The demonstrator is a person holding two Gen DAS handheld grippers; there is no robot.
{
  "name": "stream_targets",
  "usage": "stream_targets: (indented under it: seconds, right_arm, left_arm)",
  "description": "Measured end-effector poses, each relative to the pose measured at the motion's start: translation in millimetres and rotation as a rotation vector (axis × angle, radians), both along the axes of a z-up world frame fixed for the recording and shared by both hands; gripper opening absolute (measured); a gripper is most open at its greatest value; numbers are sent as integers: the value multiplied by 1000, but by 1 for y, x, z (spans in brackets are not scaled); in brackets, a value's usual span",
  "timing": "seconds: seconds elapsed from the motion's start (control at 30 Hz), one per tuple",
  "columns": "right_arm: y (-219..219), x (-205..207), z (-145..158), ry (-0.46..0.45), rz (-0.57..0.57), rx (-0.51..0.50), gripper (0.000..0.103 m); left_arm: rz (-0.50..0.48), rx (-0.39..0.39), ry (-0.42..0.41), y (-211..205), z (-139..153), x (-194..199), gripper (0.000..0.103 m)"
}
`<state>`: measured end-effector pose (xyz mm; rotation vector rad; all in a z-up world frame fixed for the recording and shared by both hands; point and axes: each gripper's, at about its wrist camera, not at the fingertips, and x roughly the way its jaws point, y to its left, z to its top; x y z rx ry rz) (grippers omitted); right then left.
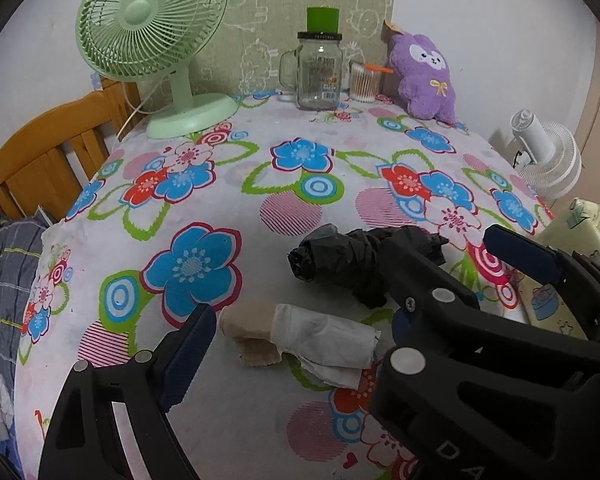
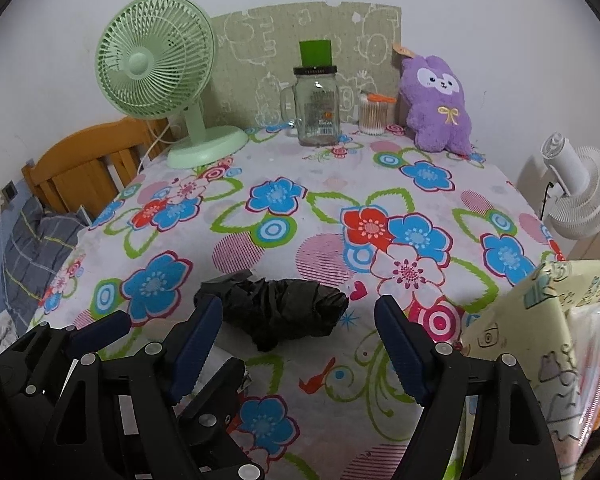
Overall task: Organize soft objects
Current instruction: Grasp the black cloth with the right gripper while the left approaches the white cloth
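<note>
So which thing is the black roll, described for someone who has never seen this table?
Start at the floral tablecloth, with the green fan and purple plush at its far edge. Come to the near middle, where two rolled bundles lie. The black roll is the crinkled, shiny dark one, farther back than the pale beige-and-white roll.

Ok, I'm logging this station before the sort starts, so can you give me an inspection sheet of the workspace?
Surface: floral tablecloth, flat.
Job's things: black crumpled plastic bundle; white and beige rolled cloth.
Clutter: green desk fan, glass handled jar, cotton swab tub, purple plush toy.
Grippers: left tool open around the cloth; right tool open, empty.
Cables: white fan cord.
Surroundings: wooden chair, white fan.
</note>
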<state>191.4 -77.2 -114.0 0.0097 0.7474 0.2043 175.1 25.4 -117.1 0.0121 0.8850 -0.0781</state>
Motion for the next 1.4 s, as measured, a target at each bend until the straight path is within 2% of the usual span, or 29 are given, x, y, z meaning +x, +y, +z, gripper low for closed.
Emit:
stream_targets:
  seconds: [0.27,0.57,0.8,1.0,1.23,1.4]
  right_arm:
    - [-2,10,-13,31,-7,-5,81]
    - [2,13,-17,35,7,-11,81]
    - [14,16,-15,21,35,-17,81]
    - [21,25,-17,27,37,3,81]
    - [27,33,-26,42,58,-8,81]
    - [31,36,-30,58,83,-6,65]
  left_arm:
    - [3,14,33,-2,-14,7,86]
    - [13,5,23,1,-14,7,78]
    - [56,9,16,13,-10,8,71]
    - [93,7,16,25,-11,13,71]
    - [83,8,18,25,-16,15,72]
    - [79,13,18,24,-18,15,72]
